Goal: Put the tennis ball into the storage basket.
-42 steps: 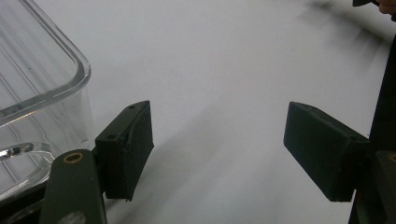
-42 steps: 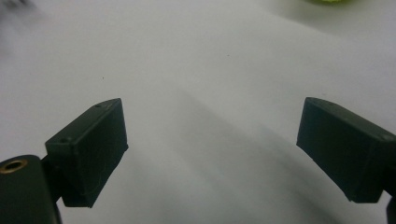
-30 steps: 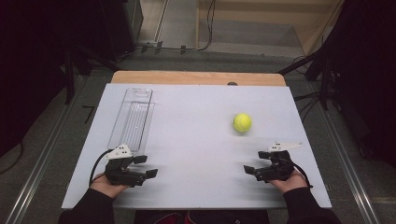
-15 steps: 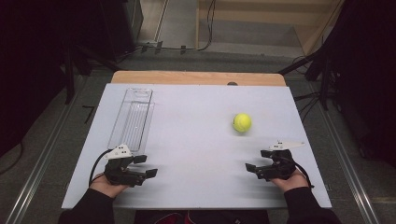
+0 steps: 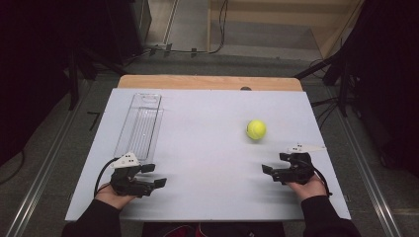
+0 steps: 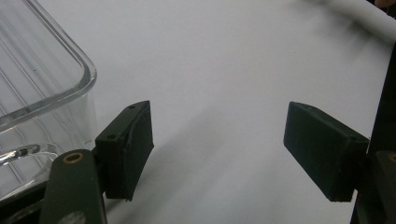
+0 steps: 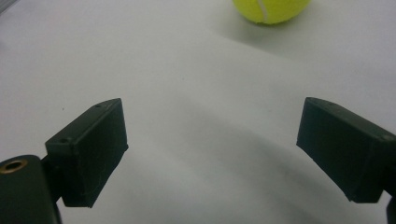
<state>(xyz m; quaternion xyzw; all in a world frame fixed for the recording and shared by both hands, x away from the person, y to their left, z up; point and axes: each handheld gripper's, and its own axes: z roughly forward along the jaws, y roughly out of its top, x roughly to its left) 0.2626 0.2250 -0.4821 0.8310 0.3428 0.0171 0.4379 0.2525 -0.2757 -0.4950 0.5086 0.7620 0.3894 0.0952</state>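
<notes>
We note both sleeves are dark. The left claw [image 5: 157, 176] and right claw [image 5: 272, 170] are black, each topped by a grey three-cornered plate, with a black cable trailing. Their pads [image 6: 128, 147] are flat, rectangular blocks; a brass-ringed screw hole sits on each near arm.

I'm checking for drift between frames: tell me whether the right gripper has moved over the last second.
Yes, slightly. In the high view the right gripper has edged toward the table's right side and a touch farther from the person, nearer the tennis ball, which stayed put.
</notes>
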